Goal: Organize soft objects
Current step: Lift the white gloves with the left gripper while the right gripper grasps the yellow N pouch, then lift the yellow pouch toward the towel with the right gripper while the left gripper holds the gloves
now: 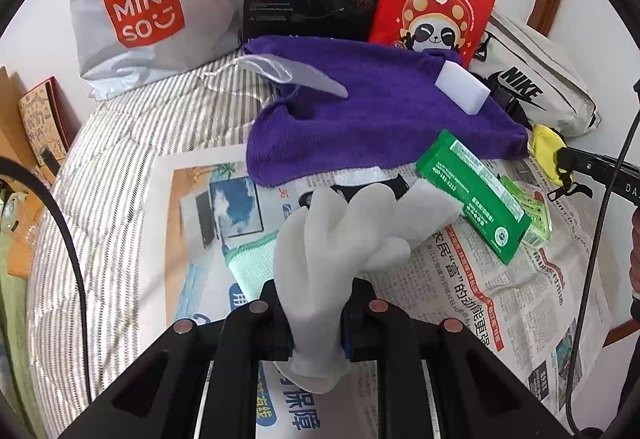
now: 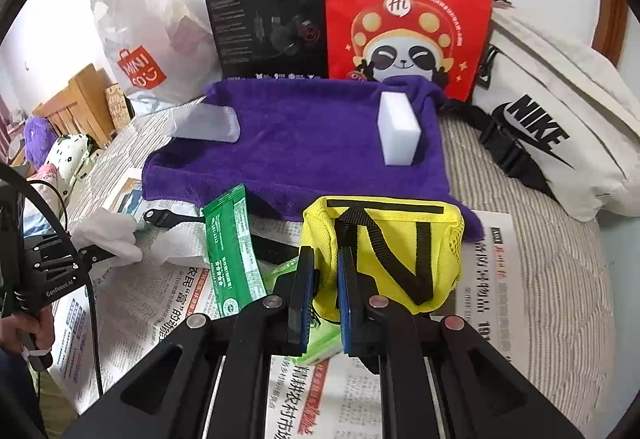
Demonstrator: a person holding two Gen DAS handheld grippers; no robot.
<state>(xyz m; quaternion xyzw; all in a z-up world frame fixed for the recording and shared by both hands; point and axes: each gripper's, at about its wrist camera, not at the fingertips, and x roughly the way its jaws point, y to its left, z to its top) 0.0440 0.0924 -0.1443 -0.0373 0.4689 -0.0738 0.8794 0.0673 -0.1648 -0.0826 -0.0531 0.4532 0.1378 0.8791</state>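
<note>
Yellow pouch point(image 2: 384, 251), contents hidden

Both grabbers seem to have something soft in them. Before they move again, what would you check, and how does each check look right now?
1. Left gripper has its jaws shut on the white glove: ok.
2. Right gripper has its jaws pinching the yellow pouch: ok.
3. Purple towel has bare room between the white block and the clear case: ok.
4. Green packet lies clear of both grips: ok.
5. Pouch fully lifted off the newspaper: cannot tell.
</note>
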